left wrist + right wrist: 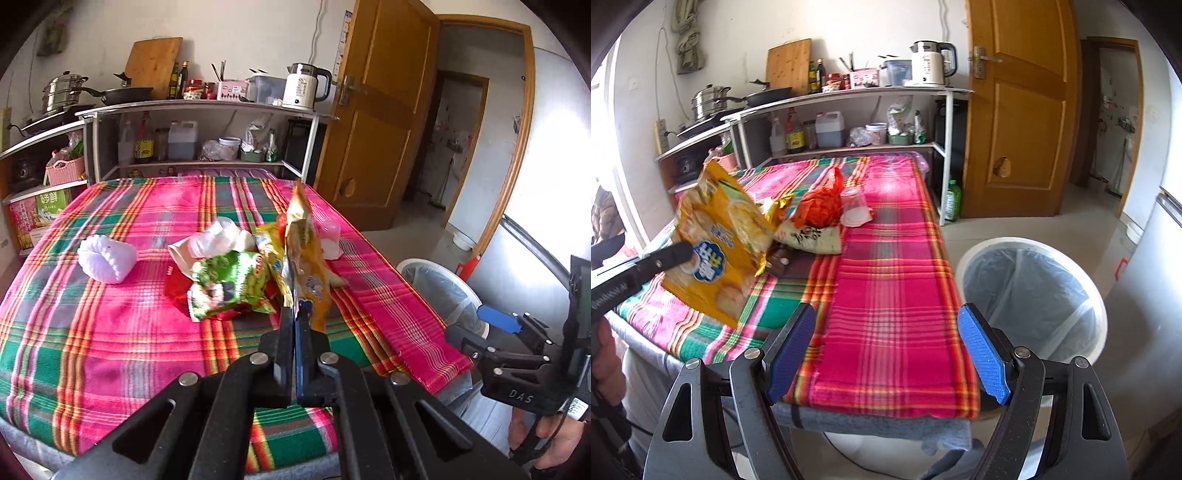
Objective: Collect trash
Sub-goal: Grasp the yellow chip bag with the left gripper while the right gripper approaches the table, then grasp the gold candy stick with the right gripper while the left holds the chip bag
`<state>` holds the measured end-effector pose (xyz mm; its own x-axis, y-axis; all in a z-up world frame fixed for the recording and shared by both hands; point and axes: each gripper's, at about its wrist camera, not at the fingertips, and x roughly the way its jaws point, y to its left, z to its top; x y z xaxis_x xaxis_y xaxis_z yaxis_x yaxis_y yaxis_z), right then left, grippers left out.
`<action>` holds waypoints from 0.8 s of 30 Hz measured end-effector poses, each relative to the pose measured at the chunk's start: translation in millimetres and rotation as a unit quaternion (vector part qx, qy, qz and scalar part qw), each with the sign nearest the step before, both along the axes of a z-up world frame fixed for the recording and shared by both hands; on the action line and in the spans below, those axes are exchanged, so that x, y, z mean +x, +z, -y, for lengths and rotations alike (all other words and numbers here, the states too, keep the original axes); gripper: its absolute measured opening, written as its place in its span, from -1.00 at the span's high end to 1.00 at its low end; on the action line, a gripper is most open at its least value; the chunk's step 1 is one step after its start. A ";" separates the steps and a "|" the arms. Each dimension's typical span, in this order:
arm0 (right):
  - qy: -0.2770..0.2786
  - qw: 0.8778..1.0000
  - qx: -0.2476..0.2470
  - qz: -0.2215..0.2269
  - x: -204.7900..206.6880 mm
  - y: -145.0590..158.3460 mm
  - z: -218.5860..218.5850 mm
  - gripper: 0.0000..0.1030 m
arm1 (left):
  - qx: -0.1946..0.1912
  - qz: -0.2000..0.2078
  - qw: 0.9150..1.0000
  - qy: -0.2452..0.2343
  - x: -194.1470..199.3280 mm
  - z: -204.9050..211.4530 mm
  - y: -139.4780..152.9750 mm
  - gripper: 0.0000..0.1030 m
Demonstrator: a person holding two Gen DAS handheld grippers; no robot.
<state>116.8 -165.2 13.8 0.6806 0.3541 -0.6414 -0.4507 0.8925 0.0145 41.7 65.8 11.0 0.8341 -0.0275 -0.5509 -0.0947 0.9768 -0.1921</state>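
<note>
My left gripper (294, 310) is shut on a yellow snack bag (303, 251) and holds it above the plaid-covered table (110, 325); the bag also shows in the right wrist view (720, 243). My right gripper (886, 347) is open and empty at the table's near right corner, beside a white trash bin (1034, 295) with a clear liner. On the table lie a green snack bag (229, 284), a white foam net (107, 258), a crumpled clear wrapper (218, 240), a red plastic bag (820, 203) and a tipped clear cup (855, 206).
A metal shelf (207, 110) with a kettle (306, 86), pots and bottles stands behind the table. A wooden door (1019, 110) is at the right, open onto a hallway. The bin also shows in the left wrist view (439, 291).
</note>
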 end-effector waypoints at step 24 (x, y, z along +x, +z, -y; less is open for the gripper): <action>0.118 0.989 0.025 -0.086 62.6 -19.1 -140.8 0.28 | -0.025 0.017 0.997 0.068 -21.4 -64.9 -1.9 0.99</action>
<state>179.5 -24.4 -5.3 0.4567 0.5249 -0.7182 -0.6336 0.7586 0.1516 20.3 130.6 9.1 0.8501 0.0611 -0.5230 -0.2187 0.9445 -0.2452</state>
